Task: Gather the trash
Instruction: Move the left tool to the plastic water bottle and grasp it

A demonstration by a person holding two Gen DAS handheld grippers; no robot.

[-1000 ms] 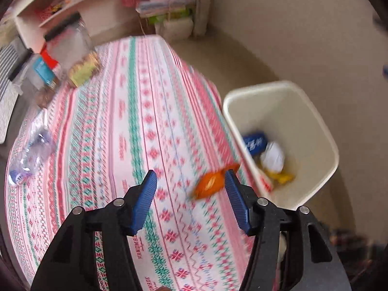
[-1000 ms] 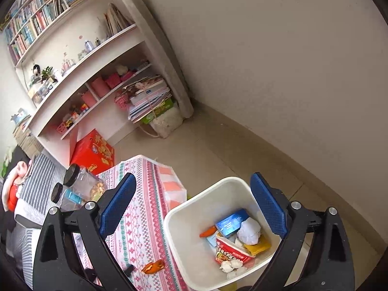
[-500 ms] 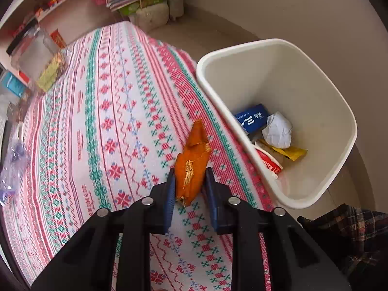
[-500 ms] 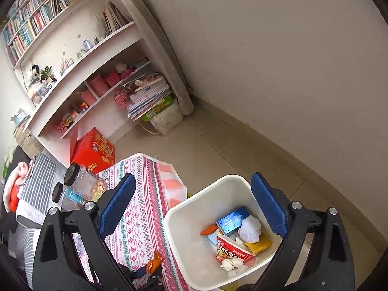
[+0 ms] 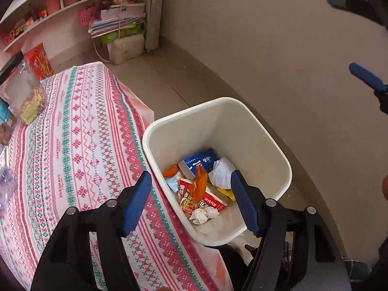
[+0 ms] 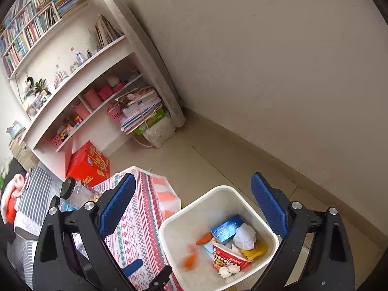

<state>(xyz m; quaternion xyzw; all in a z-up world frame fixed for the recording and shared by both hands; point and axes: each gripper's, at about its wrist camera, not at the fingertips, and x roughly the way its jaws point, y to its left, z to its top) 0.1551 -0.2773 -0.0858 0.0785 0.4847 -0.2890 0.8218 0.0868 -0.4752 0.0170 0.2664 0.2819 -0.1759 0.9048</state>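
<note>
left gripper (image 5: pixel 191 203) jaws were opening, nothing pinched; crinkled orange plastic wrapper (image 5: pixel 199 185) was mid-fall just ahead of it, inside the white square plastic bin (image 5: pixel 266 135), released there so it lands with the other trash. right gripper (image 6: pixel 191 213) hung spread and empty above the bin.

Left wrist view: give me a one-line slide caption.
Left gripper opening above the white bin as the orange wrapper drops free toward the trash inside.
</note>
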